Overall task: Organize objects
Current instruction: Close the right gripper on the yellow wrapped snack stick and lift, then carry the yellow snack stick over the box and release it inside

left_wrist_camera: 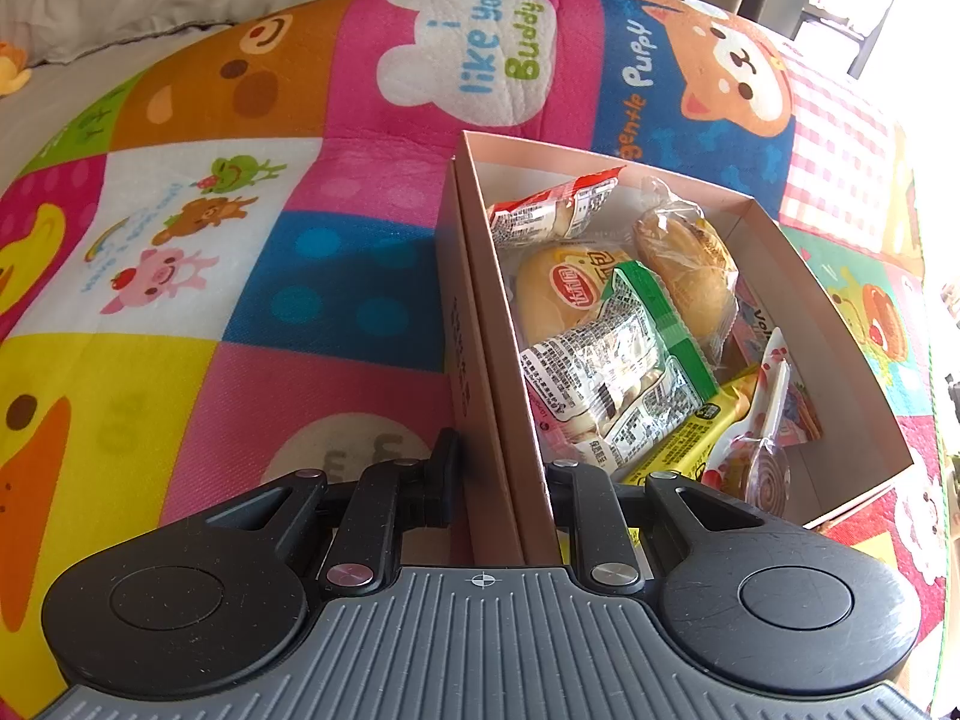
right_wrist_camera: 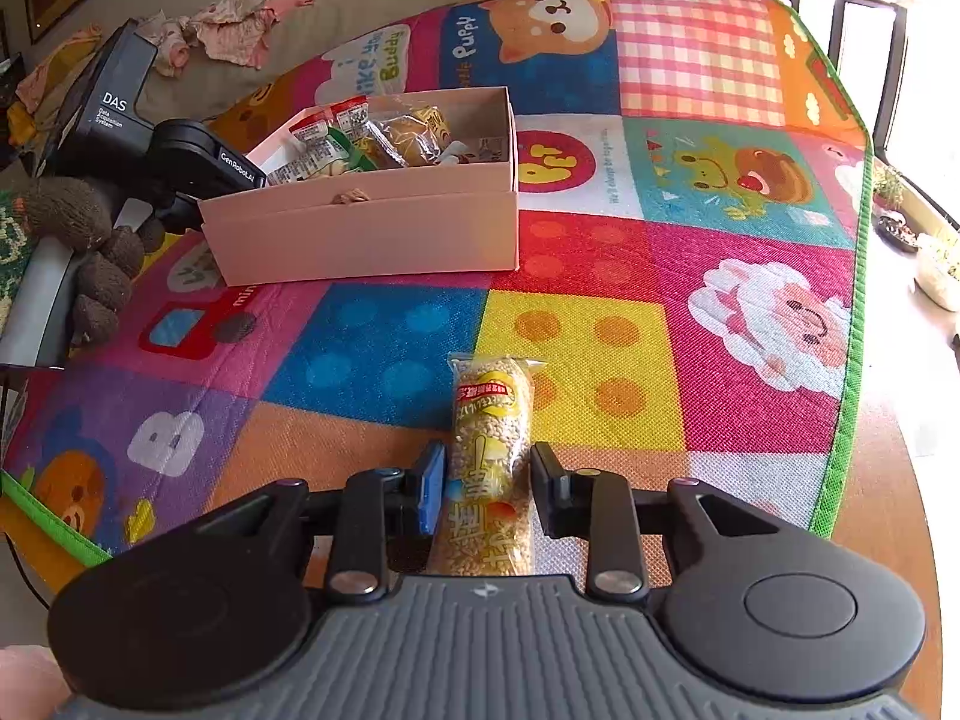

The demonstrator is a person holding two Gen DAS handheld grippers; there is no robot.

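A pink cardboard box (left_wrist_camera: 480, 324) lies on the colourful play mat (left_wrist_camera: 336, 276). It holds several wrapped snacks, among them a bread bun (left_wrist_camera: 558, 294), a green-edged packet (left_wrist_camera: 636, 354) and a spiral lollipop (left_wrist_camera: 762, 474). My left gripper (left_wrist_camera: 501, 477) is shut on the box's near side wall, one finger outside and one inside. In the right wrist view the same box (right_wrist_camera: 372, 234) sits at the back left. My right gripper (right_wrist_camera: 489, 483) is shut on a puffed-rice snack roll (right_wrist_camera: 492, 420) in clear wrap, low over the mat near its front edge.
A brown knitted toy (right_wrist_camera: 90, 240) lies left of the box, beside the black body of the left device (right_wrist_camera: 180, 150). The mat's green border (right_wrist_camera: 852, 360) ends on a wooden table (right_wrist_camera: 888, 480) at the right. Clothes lie on the grey sofa (right_wrist_camera: 228, 36) behind.
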